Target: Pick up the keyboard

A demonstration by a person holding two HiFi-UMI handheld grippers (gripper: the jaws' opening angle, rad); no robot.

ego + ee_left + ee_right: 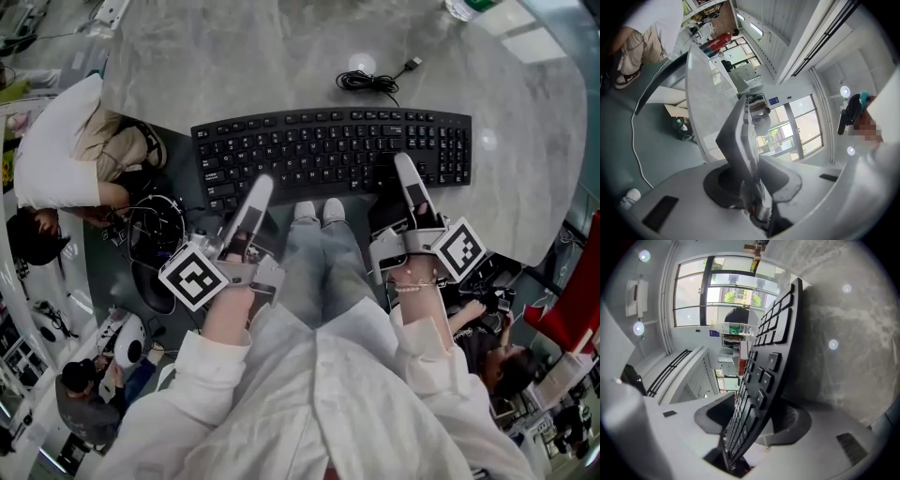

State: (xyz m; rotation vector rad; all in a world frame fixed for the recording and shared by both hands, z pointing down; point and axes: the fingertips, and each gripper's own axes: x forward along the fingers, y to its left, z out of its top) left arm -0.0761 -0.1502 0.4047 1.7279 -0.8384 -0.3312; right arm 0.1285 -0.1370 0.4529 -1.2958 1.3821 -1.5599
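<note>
Black keyboard (333,145) lies mid-frame at the near edge of the table (234,56) — the left gripper (257,192) pinches its lower-left rim, the right gripper (407,173) straddles the lower-right rim with jaws wide, not pressing, probably to lift both ends level.

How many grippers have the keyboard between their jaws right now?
2. The left gripper straddles the keyboard's near edge on the left; the right gripper, its near edge on the right. Neither is hidden.

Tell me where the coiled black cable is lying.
In the head view, the coiled cable lies on the grey table just beyond the keyboard's far edge, right of centre.
</note>
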